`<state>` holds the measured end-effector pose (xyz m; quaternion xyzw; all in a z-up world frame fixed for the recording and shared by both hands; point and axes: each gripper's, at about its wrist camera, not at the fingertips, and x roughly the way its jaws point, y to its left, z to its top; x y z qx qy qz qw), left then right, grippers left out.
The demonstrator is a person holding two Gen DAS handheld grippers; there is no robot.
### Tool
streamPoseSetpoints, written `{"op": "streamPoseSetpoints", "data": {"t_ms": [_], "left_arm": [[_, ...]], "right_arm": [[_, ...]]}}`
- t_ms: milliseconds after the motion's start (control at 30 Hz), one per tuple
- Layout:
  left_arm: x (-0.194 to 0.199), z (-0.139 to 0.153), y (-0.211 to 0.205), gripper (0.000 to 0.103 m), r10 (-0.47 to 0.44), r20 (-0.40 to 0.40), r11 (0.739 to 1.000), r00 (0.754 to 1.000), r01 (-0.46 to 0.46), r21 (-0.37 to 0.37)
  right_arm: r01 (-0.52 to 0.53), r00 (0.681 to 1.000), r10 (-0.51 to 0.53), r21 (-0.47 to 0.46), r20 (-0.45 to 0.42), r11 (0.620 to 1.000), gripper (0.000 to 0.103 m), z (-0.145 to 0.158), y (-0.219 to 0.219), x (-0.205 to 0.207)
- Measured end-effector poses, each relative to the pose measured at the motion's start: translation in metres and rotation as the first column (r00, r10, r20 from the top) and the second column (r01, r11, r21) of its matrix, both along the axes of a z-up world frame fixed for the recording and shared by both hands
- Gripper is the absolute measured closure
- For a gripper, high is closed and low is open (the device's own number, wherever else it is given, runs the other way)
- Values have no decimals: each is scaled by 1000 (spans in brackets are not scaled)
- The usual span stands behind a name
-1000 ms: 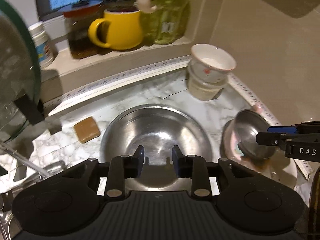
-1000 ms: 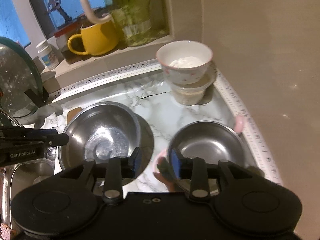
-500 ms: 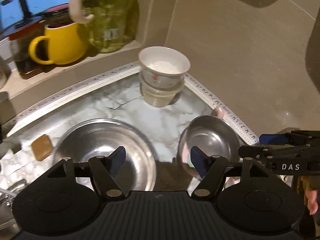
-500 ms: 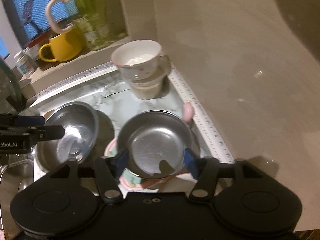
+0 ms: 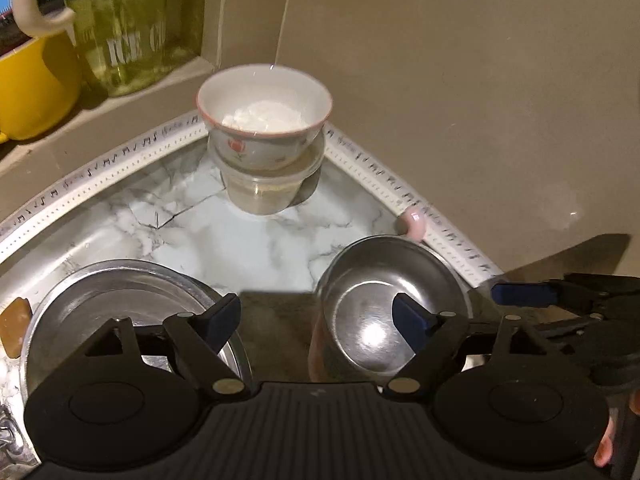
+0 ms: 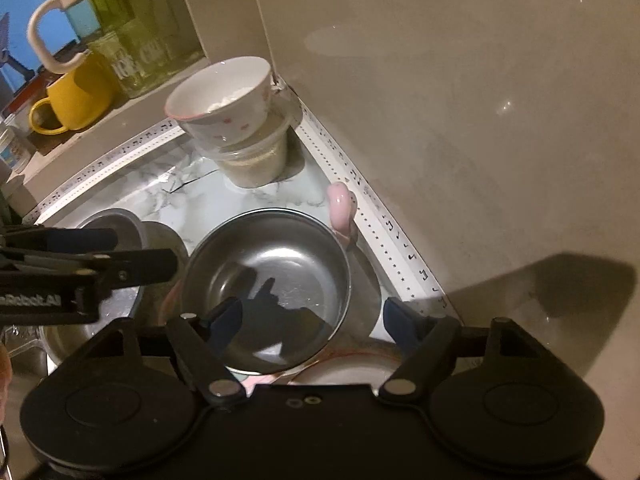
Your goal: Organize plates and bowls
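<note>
A small steel bowl rests in a pink dish near the right wall. A large steel bowl sits on the marble counter to its left. A white flowered bowl is stacked on a clear tub in the back corner. My left gripper is open and empty, between the two steel bowls. My right gripper is open and empty, its fingers either side of the small steel bowl's near rim.
A window ledge at the back holds a yellow mug and a green glass jug. The tiled wall closes off the right side. A brown sponge lies at the far left.
Both grippers went from nearly shut to wide open and swung right toward the corner. The small steel bowl now lies between the right gripper's fingers.
</note>
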<state>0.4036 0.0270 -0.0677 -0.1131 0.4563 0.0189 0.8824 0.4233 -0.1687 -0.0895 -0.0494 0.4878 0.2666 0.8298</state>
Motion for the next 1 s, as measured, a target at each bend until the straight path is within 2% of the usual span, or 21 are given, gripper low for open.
{"op": "streamPoseSetpoints", "data": {"t_ms": [167, 467, 600, 667, 733, 800, 933, 1000], "left_arm": [[19, -17, 0, 20, 12, -39, 1000, 999, -12, 15], [29, -34, -6, 21, 17, -51, 999, 999, -16, 30], [32, -40, -7, 44, -2, -61, 1000, 998, 3, 10], [31, -41, -8, 44, -3, -60, 1000, 998, 3, 11], [31, -43, -9, 49, -9, -63, 1000, 998, 9, 9], [32, -45, -10, 63, -16, -74, 1000, 997, 16, 1], [32, -46, -13, 76, -12, -78, 999, 997, 14, 29], [31, -46, -12, 86, -8, -79, 1000, 997, 10, 27]], "right_arm": [[7, 1000, -7, -7, -14, 1000, 34, -8, 4, 7], [19, 999, -19, -12, -44, 1000, 45, -22, 7, 15], [30, 998, -31, -23, -51, 999, 58, -28, 7, 16], [32, 998, -33, -28, -48, 999, 66, -29, 6, 16], [34, 998, -35, -25, -53, 999, 68, -31, 5, 16], [32, 998, -33, -27, -53, 999, 70, -31, 5, 16], [36, 998, -37, -35, -46, 999, 77, -32, 6, 15], [39, 998, -40, -40, -40, 998, 78, -31, 7, 16]]}}
